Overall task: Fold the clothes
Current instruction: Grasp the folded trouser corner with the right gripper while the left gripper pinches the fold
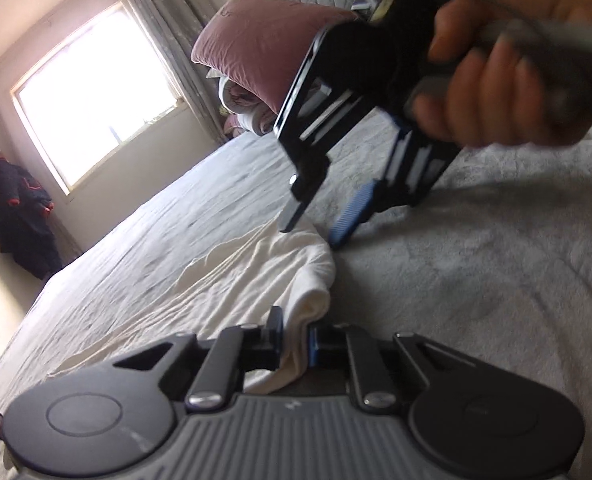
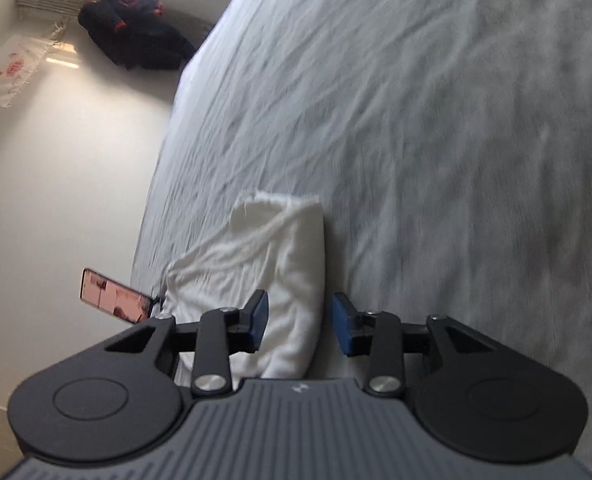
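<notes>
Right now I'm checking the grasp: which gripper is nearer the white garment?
Left. The left gripper is shut on the white garment's folded edge. The right gripper is open, straddling its other end without pressing.

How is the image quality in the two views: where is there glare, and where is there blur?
Left wrist view: the window is blown out white; the hand holding the right gripper is motion-blurred. Right wrist view: the bed sheet is smeared.

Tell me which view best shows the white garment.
The right wrist view: the garment lies there as a folded bundle, nearly whole, on the bed. The left wrist view shows only its near folded edge, pinched between the left fingers.
</notes>
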`<action>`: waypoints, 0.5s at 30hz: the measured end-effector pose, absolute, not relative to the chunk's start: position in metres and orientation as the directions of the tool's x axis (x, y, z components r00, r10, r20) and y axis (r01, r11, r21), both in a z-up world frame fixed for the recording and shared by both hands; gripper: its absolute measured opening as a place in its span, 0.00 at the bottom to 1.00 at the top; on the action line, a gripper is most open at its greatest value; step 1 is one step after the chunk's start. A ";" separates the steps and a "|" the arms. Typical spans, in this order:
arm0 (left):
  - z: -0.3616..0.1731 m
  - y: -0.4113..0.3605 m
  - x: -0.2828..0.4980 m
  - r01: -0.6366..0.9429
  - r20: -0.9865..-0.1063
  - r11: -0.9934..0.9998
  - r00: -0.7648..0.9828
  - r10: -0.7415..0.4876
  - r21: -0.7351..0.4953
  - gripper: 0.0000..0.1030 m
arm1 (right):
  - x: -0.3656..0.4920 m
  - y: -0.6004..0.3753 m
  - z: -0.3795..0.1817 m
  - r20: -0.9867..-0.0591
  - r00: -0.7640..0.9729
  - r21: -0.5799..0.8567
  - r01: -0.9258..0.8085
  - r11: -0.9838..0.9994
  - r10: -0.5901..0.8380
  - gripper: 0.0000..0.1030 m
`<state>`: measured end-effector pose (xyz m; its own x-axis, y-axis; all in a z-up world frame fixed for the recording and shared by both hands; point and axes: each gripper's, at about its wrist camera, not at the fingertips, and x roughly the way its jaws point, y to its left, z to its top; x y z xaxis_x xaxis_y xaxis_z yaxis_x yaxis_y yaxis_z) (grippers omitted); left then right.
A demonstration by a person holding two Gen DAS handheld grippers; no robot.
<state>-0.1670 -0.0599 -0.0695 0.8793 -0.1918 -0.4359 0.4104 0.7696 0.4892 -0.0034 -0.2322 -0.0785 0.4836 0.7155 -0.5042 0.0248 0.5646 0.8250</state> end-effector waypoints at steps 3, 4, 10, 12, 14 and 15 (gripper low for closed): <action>-0.067 -0.058 -0.169 0.408 -0.435 0.777 0.879 -0.194 0.480 0.06 | 0.004 -0.228 -0.083 -0.494 0.542 0.809 0.000 0.588 0.680 0.17; -0.066 -0.058 -0.169 0.408 -0.436 0.779 0.879 -0.194 0.476 0.05 | 0.007 -0.228 -0.085 -0.491 0.557 0.807 0.002 0.591 0.669 0.12; -0.057 -0.063 -0.178 0.397 -0.415 0.783 0.888 -0.196 0.479 0.04 | 0.010 -0.234 -0.090 -0.476 0.609 0.812 0.028 0.583 0.634 0.04; -0.049 -0.066 -0.180 0.394 -0.416 0.794 0.888 -0.198 0.463 0.04 | 0.007 -0.237 -0.085 -0.491 0.620 0.797 0.036 0.603 0.612 0.04; -0.043 -0.069 -0.183 0.391 -0.417 0.803 0.887 -0.198 0.450 0.04 | 0.006 -0.239 -0.081 -0.503 0.625 0.789 0.051 0.612 0.597 0.04; -0.041 -0.073 -0.185 0.391 -0.416 0.807 0.887 -0.202 0.442 0.04 | 0.006 -0.237 -0.081 -0.507 0.627 0.790 0.062 0.610 0.592 0.04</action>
<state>-0.1848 -0.0725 -0.0408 0.8866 -0.2021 -0.4160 0.3914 0.8069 0.4424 0.0058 -0.2371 -0.0813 0.6268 0.5917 -0.5069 0.0622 0.6104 0.7896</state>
